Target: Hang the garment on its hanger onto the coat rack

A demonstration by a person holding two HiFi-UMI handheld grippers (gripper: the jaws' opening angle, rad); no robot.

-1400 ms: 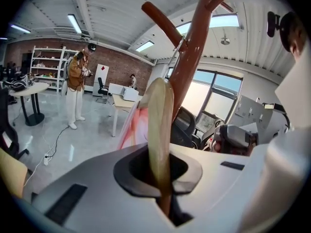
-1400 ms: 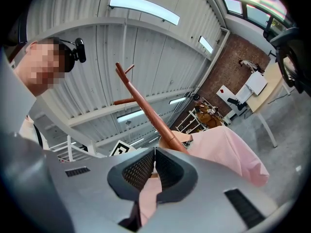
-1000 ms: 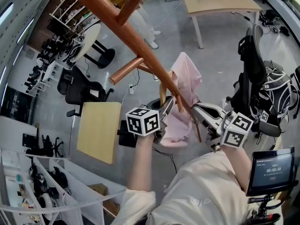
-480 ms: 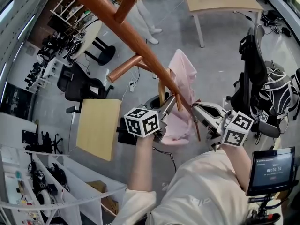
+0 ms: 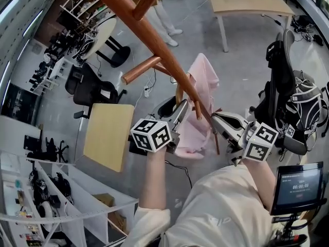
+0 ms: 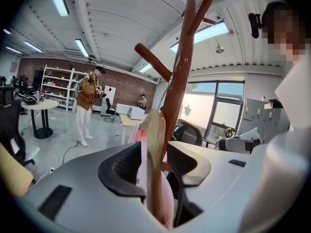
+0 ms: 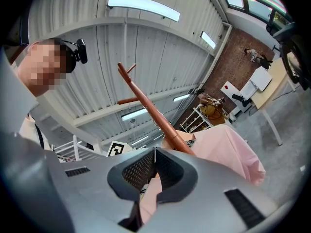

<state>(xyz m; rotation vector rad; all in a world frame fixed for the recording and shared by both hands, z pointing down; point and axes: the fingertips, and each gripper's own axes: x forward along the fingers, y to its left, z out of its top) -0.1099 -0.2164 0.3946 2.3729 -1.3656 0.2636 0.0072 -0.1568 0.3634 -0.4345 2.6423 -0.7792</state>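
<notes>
The brown wooden coat rack (image 5: 154,40) slants down across the head view, with a peg jutting left. A pink garment (image 5: 203,94) on a pale wooden hanger (image 5: 179,94) hangs against the pole. My left gripper (image 5: 180,112) sits at the hanger's end. In the left gripper view the hanger (image 6: 153,144) stands between the jaws of the left gripper (image 6: 158,161), which have just been opening; the pads stand apart from it. My right gripper (image 5: 218,120) is just right of the pole. In its own view the right gripper (image 7: 154,161) is shut, with pink garment (image 7: 228,147) cloth pinched beneath the pads.
A light wooden table (image 5: 108,140) and a black office chair (image 5: 92,94) stand to the left. At the right are a black chair with bags (image 5: 288,91) and a small monitor (image 5: 298,187). White shelves (image 5: 51,199) fill the lower left. A person (image 6: 88,106) stands farther off.
The left gripper's jaws, shut on the hanger a second ago, have opened around it, and that gripper has risen slightly. The right gripper has stayed put.
</notes>
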